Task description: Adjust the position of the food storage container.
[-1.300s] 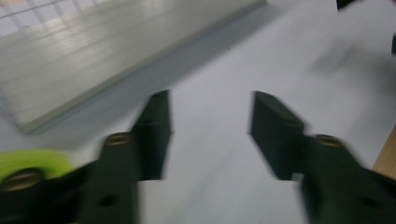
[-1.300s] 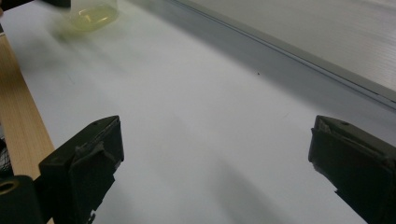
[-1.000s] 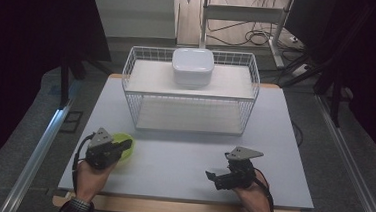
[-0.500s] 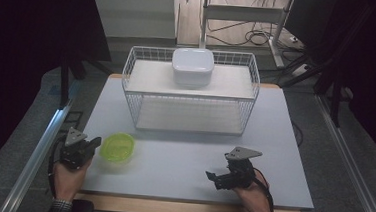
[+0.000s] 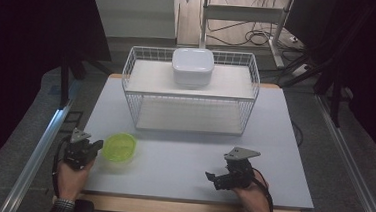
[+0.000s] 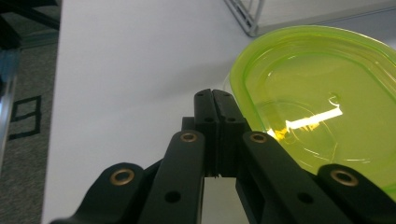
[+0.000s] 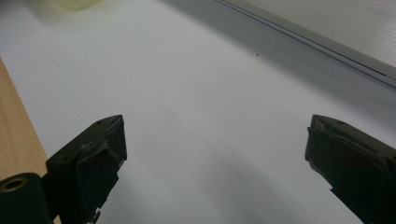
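While the left gripper [image 5: 93,147] rests with jaws pressed together, empty, just beside the green lid [image 5: 118,147], the right gripper [image 5: 215,179] waits wide apart, well right of the lid. Nudging that light lid could skid it away.

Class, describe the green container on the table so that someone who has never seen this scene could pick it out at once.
Start at the white wire rack at the far side of the table. Come toward the near left corner: the green container lies beside the left hand-held gripper. It is shallow, translucent lime green, unlike the white box on the rack.
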A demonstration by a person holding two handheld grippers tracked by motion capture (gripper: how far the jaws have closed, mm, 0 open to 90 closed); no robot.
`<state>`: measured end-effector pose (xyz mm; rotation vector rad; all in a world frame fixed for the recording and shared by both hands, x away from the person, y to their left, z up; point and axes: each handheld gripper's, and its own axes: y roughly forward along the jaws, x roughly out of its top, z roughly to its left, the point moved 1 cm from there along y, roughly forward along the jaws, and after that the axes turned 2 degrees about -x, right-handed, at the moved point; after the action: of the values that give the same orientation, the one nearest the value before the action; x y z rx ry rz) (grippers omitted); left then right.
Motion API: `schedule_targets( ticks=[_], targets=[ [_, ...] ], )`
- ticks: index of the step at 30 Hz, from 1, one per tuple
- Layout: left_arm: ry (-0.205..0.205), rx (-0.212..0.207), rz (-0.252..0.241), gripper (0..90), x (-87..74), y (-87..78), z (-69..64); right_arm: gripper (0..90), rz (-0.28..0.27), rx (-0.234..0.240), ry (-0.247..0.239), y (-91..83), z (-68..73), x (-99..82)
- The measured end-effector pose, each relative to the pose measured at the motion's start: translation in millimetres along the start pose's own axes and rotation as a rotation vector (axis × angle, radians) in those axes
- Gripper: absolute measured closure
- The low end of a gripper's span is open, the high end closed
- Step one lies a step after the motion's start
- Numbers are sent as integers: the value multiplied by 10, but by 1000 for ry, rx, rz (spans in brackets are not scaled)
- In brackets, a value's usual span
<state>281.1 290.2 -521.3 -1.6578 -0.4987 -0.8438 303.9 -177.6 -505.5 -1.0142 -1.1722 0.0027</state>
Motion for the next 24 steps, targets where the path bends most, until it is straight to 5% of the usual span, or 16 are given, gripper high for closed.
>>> schedule_targets(
  ticks=[10, 18, 24],
  targets=[
    [11, -70, -1, 897, 37, 65, -218, 59, 13, 0, -1, 20, 2, -8],
    [65, -157, 2, 894, 87, 142, -516, 60, 17, -3, 1, 29, -2, -12],
    [85, -173, 20, 878, 68, 152, -458, 60, 17, -4, 4, 23, -7, -13]
  ],
)
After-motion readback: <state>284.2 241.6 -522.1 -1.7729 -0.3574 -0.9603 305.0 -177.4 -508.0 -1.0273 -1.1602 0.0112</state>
